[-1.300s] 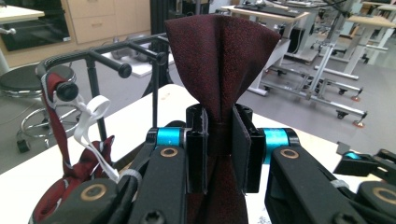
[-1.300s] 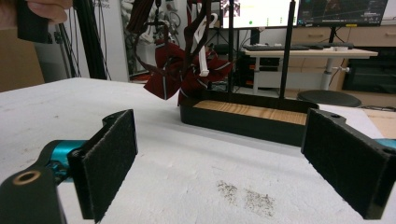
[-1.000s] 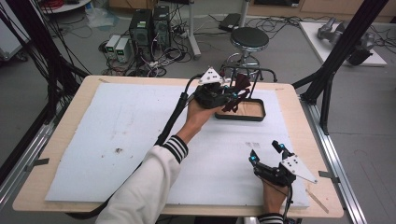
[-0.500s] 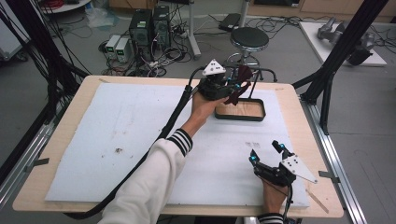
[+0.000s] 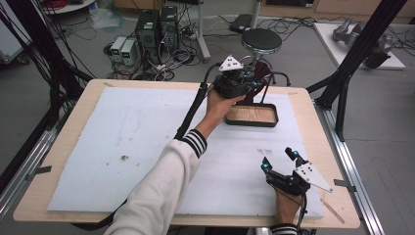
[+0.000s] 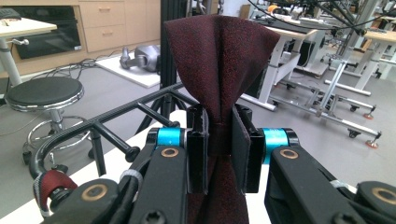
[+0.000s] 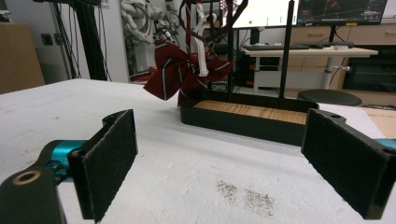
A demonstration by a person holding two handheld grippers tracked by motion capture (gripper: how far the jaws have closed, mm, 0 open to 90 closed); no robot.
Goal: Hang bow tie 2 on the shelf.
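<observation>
From the high view, the left gripper (image 5: 254,84) is held above the far edge of the table (image 5: 73,122), over the black tray (image 5: 250,115), clamped on a dark red bow tie (image 5: 261,73); the right gripper (image 5: 280,159) rests near the right corner, jaws spread. In the left gripper view the bow tie (image 6: 219,74) is pinched at its knot. In the right gripper view the pads (image 7: 108,161) stand wide (nothing between them), the bow tie (image 7: 180,70) hanging beyond the tray (image 7: 243,122).
</observation>
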